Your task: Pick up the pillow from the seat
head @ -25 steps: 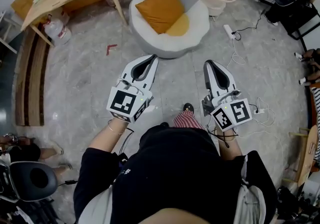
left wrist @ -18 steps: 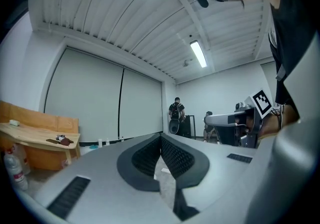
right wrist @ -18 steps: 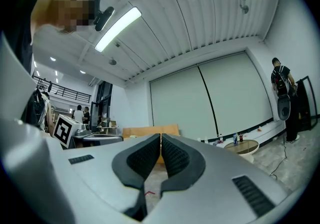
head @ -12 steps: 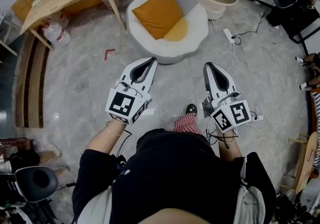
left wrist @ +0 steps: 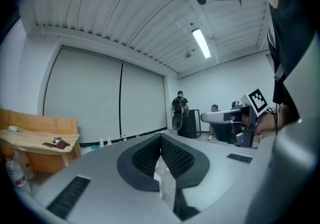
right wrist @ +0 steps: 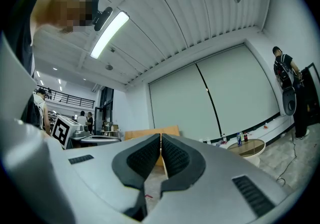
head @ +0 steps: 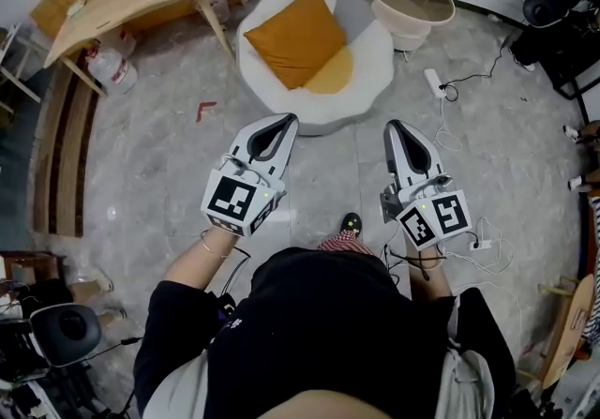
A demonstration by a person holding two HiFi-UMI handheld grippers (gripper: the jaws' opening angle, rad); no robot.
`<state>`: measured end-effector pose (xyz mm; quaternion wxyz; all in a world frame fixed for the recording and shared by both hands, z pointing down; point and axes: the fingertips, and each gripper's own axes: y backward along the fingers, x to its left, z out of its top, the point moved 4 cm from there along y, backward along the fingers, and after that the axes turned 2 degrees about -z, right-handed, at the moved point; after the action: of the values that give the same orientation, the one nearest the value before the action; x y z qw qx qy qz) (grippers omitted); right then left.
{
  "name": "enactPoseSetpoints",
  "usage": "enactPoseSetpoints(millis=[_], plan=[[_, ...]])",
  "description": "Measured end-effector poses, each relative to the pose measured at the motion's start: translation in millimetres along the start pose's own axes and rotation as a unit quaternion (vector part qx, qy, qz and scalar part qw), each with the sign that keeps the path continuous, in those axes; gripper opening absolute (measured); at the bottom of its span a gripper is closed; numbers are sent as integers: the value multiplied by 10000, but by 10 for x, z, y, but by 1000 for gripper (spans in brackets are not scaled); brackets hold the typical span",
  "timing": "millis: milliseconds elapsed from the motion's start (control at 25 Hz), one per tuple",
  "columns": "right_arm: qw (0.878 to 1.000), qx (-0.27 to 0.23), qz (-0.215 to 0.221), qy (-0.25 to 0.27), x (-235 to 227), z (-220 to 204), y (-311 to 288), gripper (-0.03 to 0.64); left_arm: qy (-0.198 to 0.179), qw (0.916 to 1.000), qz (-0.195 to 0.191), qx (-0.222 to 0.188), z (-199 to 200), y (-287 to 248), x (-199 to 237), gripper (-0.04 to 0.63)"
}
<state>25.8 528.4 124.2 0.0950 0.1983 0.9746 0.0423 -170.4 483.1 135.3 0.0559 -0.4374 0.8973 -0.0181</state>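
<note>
Two claws, left gripper and right gripper, sit mid-frame, jaws pressed together, empty. Orange pillow leans on the white round seat at upper centre, well apart from them. Unopened jaws would likely just shove it deeper.

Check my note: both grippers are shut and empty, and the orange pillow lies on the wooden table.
Only the place is wrong: the orange pillow lies on the white seat, as the head view shows. Left gripper and right gripper are shut and empty.
</note>
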Motion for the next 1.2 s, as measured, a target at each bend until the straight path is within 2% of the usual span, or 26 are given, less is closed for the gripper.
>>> enactPoseSetpoints(millis=[360,600,920,1200], plan=[[10000,-44,-25,-52,-840,141,-104,21,244,9995,175,108,25,-734,-18,9],[9998,-74,-45,-154,-1323,183,-106,21,223,9994,201,168,83,-1178,-115,9],[9989,-305,-57,-339,-1822,297,-42,21,-108,9997,167,159,230,-1674,-316,9],[9988,-252,272,-334,-1970,269,-116,21,-181,9991,343,190,258,-1806,-376,9]])
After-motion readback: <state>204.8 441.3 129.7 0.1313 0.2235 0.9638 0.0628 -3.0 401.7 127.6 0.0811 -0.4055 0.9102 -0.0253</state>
